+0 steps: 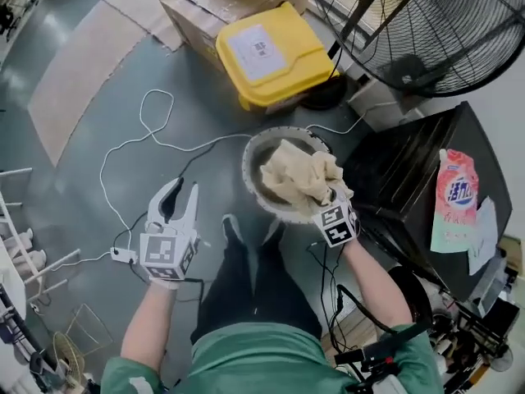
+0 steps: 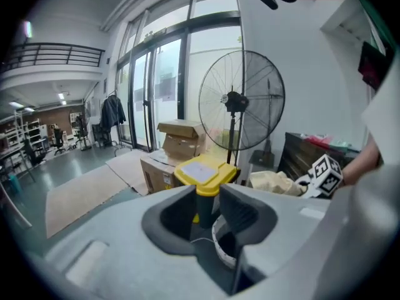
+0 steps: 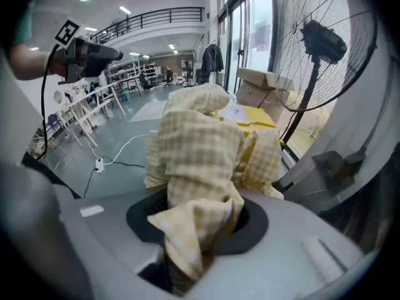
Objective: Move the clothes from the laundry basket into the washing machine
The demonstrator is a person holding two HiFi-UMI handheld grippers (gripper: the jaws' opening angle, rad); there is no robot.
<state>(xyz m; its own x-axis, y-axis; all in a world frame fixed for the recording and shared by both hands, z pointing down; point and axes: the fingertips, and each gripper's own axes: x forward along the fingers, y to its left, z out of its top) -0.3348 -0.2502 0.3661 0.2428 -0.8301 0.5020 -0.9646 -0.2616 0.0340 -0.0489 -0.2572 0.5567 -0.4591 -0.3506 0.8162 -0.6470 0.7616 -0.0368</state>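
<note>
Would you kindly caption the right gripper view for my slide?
Right tongs clamp a yellow checked cloth, floor fan behind.

no legible text; only blurred print on the pink pouch (image 1: 461, 195)

Green shirt (image 1: 246, 366), trousers (image 1: 250, 290) prob. black; left gripper (image 1: 184, 189) white, w/ b&w marker cube (image 1: 168, 253).

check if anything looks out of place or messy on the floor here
A white cable sprawls in loose loops across the floor near the person's legs, a likely trip hazard. Flattened cardboard lies left of the yellow-lidded bin. Nothing looks spilled or broken.
</note>
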